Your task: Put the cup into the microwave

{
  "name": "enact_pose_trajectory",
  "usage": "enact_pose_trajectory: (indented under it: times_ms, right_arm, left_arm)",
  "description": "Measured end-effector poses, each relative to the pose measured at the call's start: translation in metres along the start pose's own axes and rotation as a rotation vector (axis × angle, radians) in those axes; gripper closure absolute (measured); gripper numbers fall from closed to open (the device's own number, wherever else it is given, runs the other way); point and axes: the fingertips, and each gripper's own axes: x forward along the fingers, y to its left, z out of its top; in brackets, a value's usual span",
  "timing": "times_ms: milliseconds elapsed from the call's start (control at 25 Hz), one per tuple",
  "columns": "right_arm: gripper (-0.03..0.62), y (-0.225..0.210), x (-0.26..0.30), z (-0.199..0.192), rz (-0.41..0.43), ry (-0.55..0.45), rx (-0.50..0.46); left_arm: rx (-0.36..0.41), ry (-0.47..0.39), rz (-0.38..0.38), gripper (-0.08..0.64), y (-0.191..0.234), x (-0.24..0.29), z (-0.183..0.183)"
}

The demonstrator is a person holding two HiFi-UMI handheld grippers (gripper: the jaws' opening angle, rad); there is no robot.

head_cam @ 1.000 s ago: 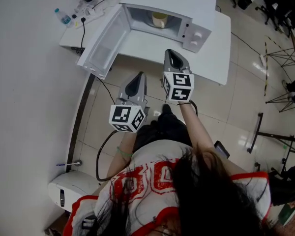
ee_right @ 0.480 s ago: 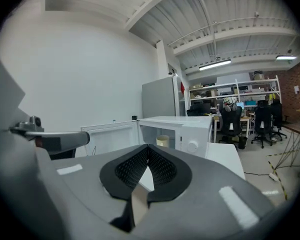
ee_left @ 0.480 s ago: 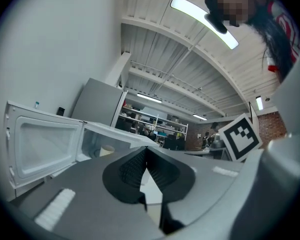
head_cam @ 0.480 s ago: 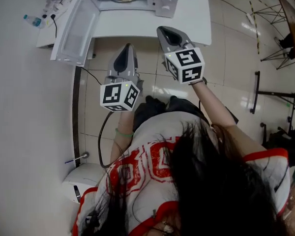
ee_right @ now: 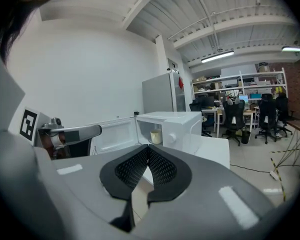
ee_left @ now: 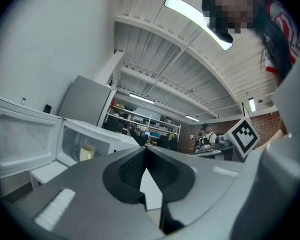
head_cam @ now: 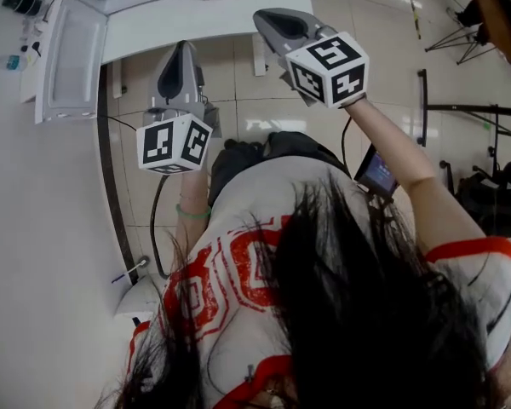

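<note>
Left claw [ee_left: 145, 152] and right claw [ee_right: 149, 148] are pressed together, empty. Pale yellow round cup [ee_right: 156, 136] is seen inside white boxy microwave [ee_right: 180, 118]; open door [head_cam: 68, 58] could be knocked by careless swing.

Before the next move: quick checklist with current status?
1. cup inside microwave, upright: ok.
2. microwave door closed: not ok, it stands wide open.
3. left tool jaws together, nothing between them: ok.
4. right tool jaws together, nothing between them: ok.
5. Both tools clear of the table: ok.
</note>
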Motion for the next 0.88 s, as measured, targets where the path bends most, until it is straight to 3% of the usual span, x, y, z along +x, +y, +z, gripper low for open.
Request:
enact_pose_trajectory:
  times_ms: [440, 880]
  right_arm:
    - [0.591, -0.014, -0.021, 0.004, 0.017, -0.041, -0.005]
    - [0.591, -0.001, -0.024, -0.005, 0.070, -0.054, 0.003]
  left_arm:
    - [0.001, -0.003, 0.006, 0.571, -0.034, 0.015, -0.009]
    - [0.017, -0.021, 0.107, 0.571, -0.032, -0.008, -0.012]
